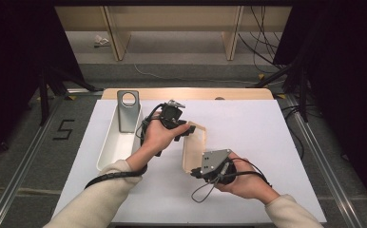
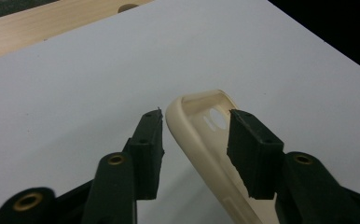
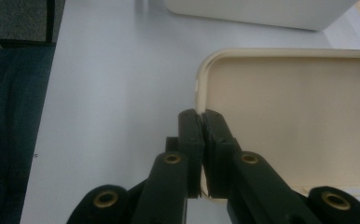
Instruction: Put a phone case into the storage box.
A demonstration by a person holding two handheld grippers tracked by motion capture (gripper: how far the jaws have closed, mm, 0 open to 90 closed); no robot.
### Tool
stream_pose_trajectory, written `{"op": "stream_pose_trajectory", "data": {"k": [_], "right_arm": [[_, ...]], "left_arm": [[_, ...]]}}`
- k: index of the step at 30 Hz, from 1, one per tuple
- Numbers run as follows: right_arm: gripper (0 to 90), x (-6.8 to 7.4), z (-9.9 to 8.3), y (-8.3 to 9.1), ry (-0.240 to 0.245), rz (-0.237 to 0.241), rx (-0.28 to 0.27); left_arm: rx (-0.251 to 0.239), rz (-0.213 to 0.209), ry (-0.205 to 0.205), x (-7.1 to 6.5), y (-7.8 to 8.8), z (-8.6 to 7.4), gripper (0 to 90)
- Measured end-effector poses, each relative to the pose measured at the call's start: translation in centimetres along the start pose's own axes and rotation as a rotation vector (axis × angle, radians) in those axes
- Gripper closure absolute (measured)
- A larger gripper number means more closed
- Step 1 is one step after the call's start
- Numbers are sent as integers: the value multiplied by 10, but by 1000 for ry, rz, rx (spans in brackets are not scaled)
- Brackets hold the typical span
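Two grippers are on the cream phone case (image 1: 194, 147), which sits tilted above the white table (image 1: 248, 128) beside the white tray (image 1: 111, 142). My right gripper (image 3: 201, 116) is clamped tight on its near edge. My left gripper (image 2: 194, 135) straddles the far corner, jaws part-open, not yet pinching.

1 cream phone case (image 1: 194, 145), 1 white tray (image 1: 116, 142), 1 grey stand (image 1: 128, 110), 2 claws.

phone case (image 1: 194, 147) right of tray (image 1: 109, 151) | stand (image 1: 128, 110) in tray's far end
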State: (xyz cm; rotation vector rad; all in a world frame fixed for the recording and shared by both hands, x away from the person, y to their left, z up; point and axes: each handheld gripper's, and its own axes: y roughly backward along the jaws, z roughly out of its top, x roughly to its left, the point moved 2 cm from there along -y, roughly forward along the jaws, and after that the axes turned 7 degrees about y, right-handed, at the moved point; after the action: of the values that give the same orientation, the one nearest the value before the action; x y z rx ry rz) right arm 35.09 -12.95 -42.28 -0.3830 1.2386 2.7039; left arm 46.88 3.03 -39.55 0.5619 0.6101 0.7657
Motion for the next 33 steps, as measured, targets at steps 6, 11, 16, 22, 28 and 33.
{"op": "stream_pose_trajectory", "data": {"k": [6, 11, 16, 22, 28, 33], "right_arm": [[877, 0, 0, -1, 6, 3, 1], [878, 2, 0, -3, 3, 9, 10], [880, 3, -1, -6, 5, 18, 20], [881, 3, -2, -10, 11, 12, 40], [755, 0, -6, -11, -23, -37, 15], [492, -8, -10, -3, -112, -131, -38]], "left_arm": [[10, 17, 51, 0, 1, 1, 659], [4, 14, 77, -1, 2, 0, 702], [-12, 0, 93, -6, 4, 1, 733], [-51, -54, 127, -13, 8, 4, 782], [-109, -45, 61, -20, 17, 10, 816], [-168, -42, 45, -14, 25, 12, 816]]}}
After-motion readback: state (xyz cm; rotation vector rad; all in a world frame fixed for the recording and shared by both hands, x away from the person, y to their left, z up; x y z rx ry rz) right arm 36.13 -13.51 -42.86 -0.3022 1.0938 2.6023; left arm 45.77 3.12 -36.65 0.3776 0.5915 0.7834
